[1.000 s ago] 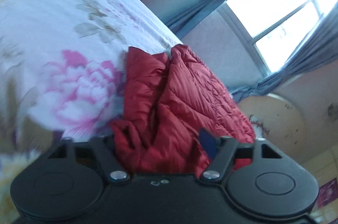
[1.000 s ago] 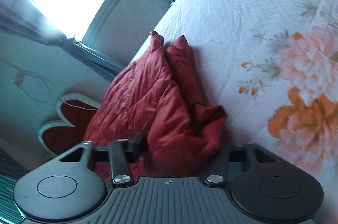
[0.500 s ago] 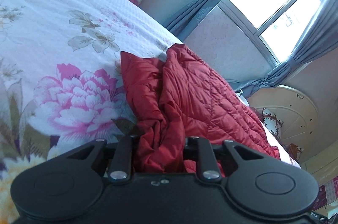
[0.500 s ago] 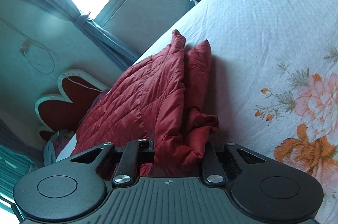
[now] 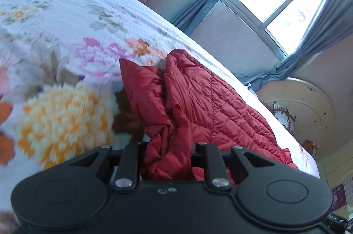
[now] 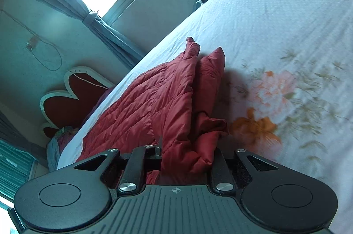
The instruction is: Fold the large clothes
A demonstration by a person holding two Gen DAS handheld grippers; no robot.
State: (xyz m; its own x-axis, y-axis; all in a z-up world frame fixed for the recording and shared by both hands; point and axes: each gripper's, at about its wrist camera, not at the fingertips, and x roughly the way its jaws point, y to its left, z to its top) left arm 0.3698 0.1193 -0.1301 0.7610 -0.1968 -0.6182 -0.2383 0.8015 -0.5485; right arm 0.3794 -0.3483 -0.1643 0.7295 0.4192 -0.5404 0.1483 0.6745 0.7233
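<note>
You've got one quilted red jacket (image 5: 198,101), puffy and shiny, bunched between both sets of fingers. Left gripper (image 5: 168,159) and right gripper (image 6: 187,159) are each clamped narrow on a fold (two grips, one garment). It lies on the floral bedsheet (image 6: 286,24); flat open sheet beyond the fingers, bed edge window-side.

Sheeny quilted red jacket (image 5: 198,101); matt, seemingly waffle-textured floral bedspread (image 6: 275,24).
</note>
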